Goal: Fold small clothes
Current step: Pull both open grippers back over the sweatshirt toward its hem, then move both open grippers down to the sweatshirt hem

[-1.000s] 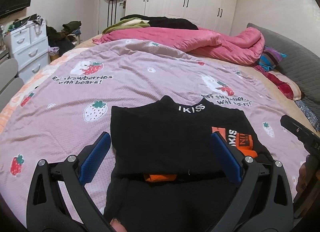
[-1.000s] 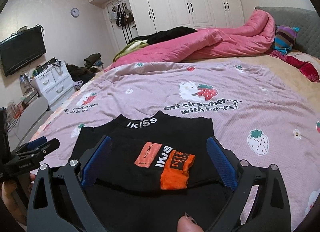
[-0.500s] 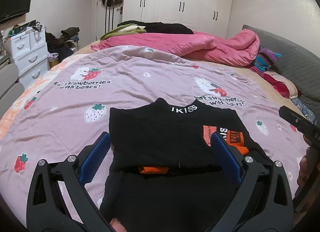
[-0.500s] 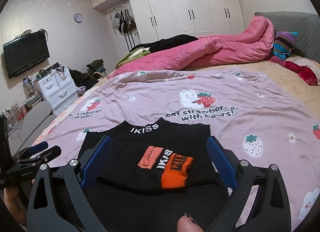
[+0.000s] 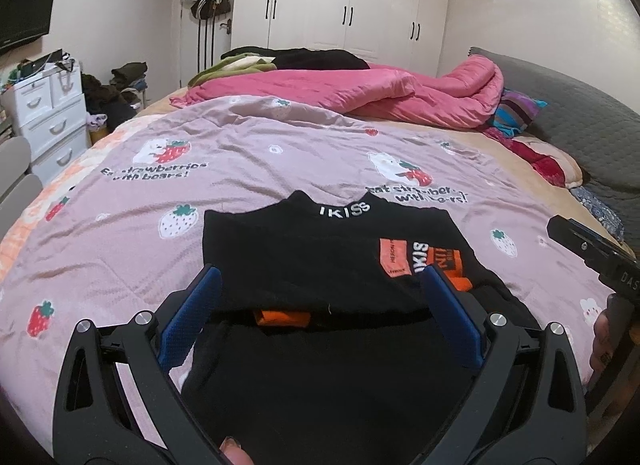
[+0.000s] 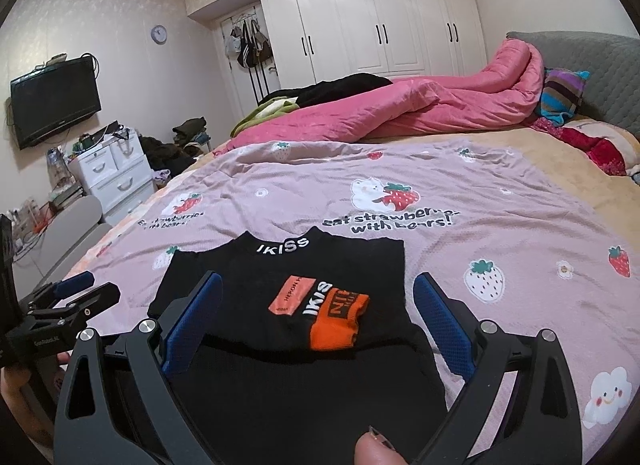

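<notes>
A small black sweater (image 5: 320, 249) with "IKISS" on the collar and orange patches lies flat on the pink strawberry bedspread (image 5: 248, 161); its sleeves are folded in over the body. It also shows in the right wrist view (image 6: 288, 289). My left gripper (image 5: 320, 309) is open and empty, held above the sweater's near half. My right gripper (image 6: 316, 313) is open and empty above the same part. The left gripper shows at the left edge of the right wrist view (image 6: 68, 297).
A pink quilt (image 5: 360, 93) and dark clothes are piled at the far side of the bed. A grey headboard (image 6: 592, 65) and striped pillow (image 6: 560, 97) are at the right. White drawers (image 6: 116, 177) stand left of the bed.
Both grippers have risen and drawn back a little from the sweater, staying open. The sweater has not moved.
</notes>
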The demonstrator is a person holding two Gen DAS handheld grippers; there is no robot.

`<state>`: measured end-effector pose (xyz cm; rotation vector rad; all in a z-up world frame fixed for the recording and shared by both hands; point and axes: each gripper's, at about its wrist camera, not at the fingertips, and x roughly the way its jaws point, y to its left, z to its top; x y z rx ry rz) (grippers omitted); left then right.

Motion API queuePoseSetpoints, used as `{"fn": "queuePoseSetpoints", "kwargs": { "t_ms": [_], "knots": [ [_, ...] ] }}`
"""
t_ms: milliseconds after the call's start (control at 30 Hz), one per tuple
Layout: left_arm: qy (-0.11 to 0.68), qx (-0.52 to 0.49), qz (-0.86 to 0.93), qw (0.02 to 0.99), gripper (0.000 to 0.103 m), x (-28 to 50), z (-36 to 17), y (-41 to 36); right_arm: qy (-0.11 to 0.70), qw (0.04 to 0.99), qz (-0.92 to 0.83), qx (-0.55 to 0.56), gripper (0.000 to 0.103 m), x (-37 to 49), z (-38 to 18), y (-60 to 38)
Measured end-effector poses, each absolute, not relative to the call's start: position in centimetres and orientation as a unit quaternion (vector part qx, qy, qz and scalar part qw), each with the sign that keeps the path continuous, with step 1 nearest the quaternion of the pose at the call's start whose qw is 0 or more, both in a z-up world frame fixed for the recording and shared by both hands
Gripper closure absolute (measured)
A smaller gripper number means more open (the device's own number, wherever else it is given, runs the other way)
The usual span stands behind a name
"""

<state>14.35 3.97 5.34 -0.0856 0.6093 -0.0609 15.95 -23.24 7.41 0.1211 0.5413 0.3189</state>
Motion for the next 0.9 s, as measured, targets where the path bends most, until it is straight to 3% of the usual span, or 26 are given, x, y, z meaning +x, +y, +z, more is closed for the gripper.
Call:
{"fn": "queuePoseSetpoints", "kwargs": {
  "t_ms": [900],
  "knots": [
    [0.347, -0.044, -0.003, 0.937, 0.009, 10.2, 1.6, 4.8, 0.302, 0.94, 0.146, 0.058, 0.008, 12.3, 4.2, -25.3]
  ]
}}
